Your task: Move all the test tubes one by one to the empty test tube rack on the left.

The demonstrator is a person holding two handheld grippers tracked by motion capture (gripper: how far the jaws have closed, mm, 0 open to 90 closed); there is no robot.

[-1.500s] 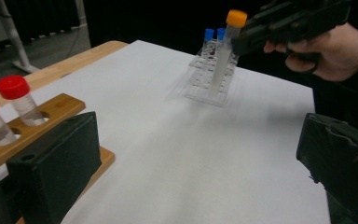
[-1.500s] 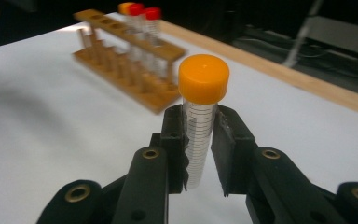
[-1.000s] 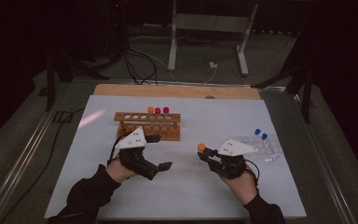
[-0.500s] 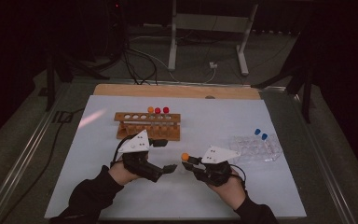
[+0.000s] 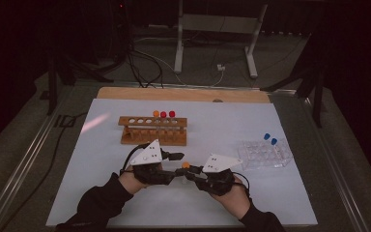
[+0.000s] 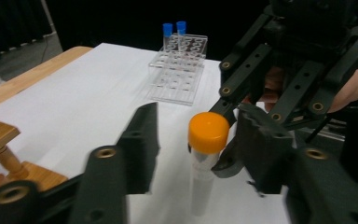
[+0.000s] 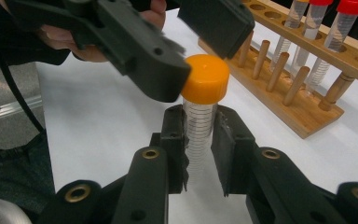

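- My right gripper [image 7: 199, 140] is clamped on a clear plastic tube [image 7: 198, 135] with fine graduation lines printed up its side. In the right gripper view its two black jaws, one with a toothed inner face, press the tube's body from both sides.
- The tube stands upright and wears a smooth, rounded orange cap [image 7: 206, 78]. In the high view that cap [image 5: 186, 165] sits between my two hands, near the front middle of the white table sheet [image 5: 101, 193].
- My left gripper [image 6: 200, 135] is released: in the left gripper view its blocky matte jaws stand apart on either side of the orange cap [image 6: 208, 132], one close beside it and neither gripping it.
- Both tools are black, built of flat perforated bars with brass-coloured rivets. Each carries a pale three-cornered plate on top in the high view.
- Behind the hands lies a wooden rack [image 5: 153, 130], a long bar drilled with round holes, standing on turned dowel posts.
- Three capped tubes stand in the rack's right-hand holes, one orange-topped and two red-topped [image 5: 172, 114].
- To the right sits a clear plastic rack [image 5: 264, 155], a gridded transparent tray, with two blue-capped tubes [image 5: 270, 139] upright at its far side.
- A bare strip of wooden board [image 5: 183, 94] shows along the sheet's far edge.
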